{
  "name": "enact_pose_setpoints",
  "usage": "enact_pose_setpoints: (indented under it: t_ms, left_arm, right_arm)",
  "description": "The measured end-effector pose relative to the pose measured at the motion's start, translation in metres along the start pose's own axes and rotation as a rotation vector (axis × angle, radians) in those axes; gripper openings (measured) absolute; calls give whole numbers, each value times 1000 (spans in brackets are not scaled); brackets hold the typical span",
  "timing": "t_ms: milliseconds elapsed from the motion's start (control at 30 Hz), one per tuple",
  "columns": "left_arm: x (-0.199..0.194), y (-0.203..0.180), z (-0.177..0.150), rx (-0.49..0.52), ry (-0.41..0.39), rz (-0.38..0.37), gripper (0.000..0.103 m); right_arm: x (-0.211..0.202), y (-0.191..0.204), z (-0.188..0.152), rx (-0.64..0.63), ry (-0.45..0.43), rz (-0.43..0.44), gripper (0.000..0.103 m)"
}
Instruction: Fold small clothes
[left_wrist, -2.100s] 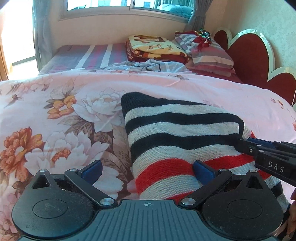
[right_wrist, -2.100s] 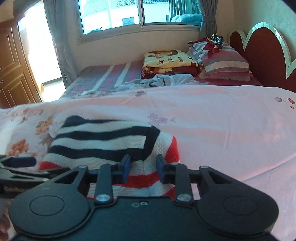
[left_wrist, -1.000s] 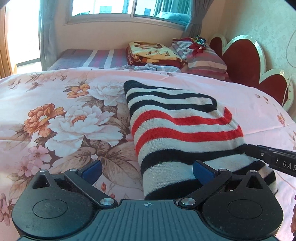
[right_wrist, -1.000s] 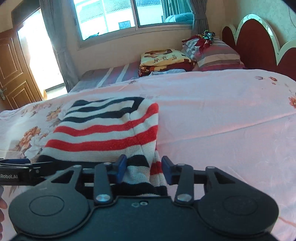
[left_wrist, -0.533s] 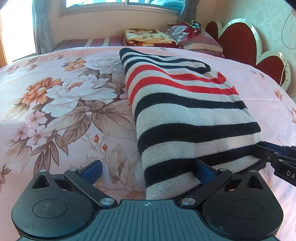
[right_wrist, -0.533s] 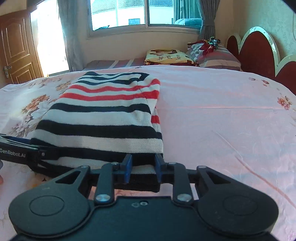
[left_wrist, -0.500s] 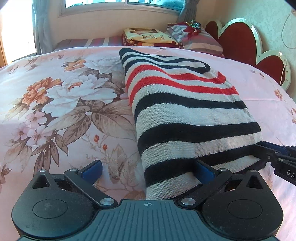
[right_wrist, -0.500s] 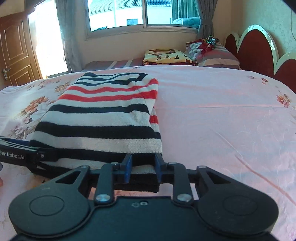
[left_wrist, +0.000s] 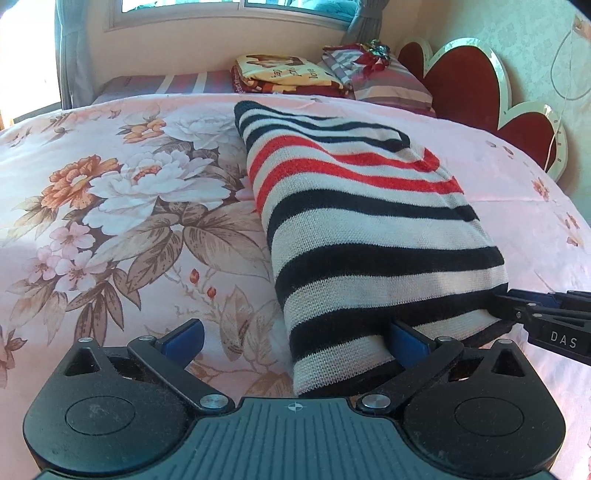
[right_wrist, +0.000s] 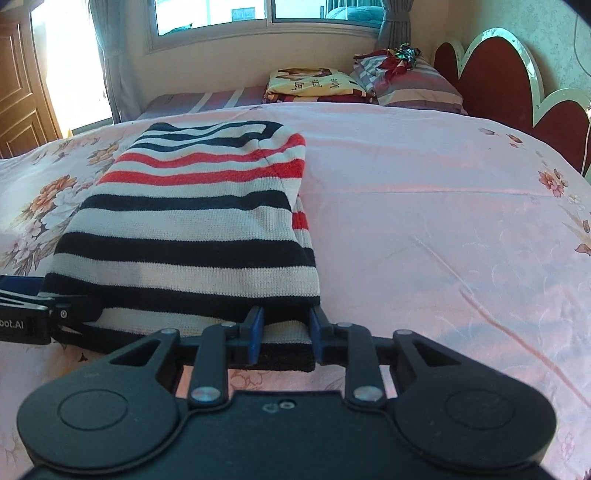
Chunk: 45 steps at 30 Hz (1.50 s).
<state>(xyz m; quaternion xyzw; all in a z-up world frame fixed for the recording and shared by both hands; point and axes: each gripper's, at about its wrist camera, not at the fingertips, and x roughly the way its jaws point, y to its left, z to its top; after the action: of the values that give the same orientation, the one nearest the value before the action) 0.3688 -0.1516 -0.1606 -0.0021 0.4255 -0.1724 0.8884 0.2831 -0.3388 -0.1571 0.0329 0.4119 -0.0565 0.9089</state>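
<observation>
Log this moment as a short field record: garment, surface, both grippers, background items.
garment: striped sweater, black, white and red bands, folded, lying flat
surface: pink floral bedspread
left gripper: wide open, sweater's near left corner lies between its fingers
right gripper: partly open around the sweater's near right corner, blue pads beside the hem
background: folded yellow blanket, striped pillow, red scalloped headboard, window
</observation>
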Motion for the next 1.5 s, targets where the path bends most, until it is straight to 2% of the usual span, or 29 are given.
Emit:
enact_pose_setpoints:
  t_ms: [67, 100, 167, 300, 433, 600, 700, 767, 900, 1033, 1167, 1300, 1500]
  left_arm:
    - [-15, 3, 7, -15, -50, -11, 103]
    - [-20, 4, 12, -14, -67, -8, 103]
    - [-25, 7, 28, 1, -94, 18, 103]
    - [-10, 18, 57, -57, -90, 77, 103]
    - [13, 8, 74, -61, -88, 104, 103]
    - [50, -11, 82, -30, -42, 134, 103]
    - [63, -14, 76, -33, -37, 134, 103]
    - [65, -15, 75, -31, -45, 128, 103]
    - [67, -16, 75, -27, -49, 120, 103]
    - [69, -18, 77, -11, -55, 125, 103]
    - [69, -17, 79, -21, -47, 121, 103]
    - [67, -17, 84, -14, -53, 127, 103]
    - [70, -15, 102, -18, -81, 144, 103]
  right_arm:
    - [0, -5, 6, 12, 37, 19, 29]
    - [0, -8, 8, 29, 58, 30, 34]
    - [-3, -19, 13, 80, 78, 75, 32]
    - [-22, -28, 29, 86, -43, 86, 34]
    - [-26, -20, 63, 29, -158, 118, 33]
    - [14, -5, 93, -31, -161, 149, 31]
    - [40, -7, 90, -48, -120, 156, 31]
    - [56, -9, 80, -92, -81, 112, 33]
    - [61, -28, 69, -22, -98, 184, 34]
    - [61, -26, 69, -46, -108, 186, 37]
    - [62, -33, 69, -9, -102, 212, 39]
    - [61, -35, 74, -10, -102, 196, 53]
    - [47, -38, 93, 11, -184, 218, 50]
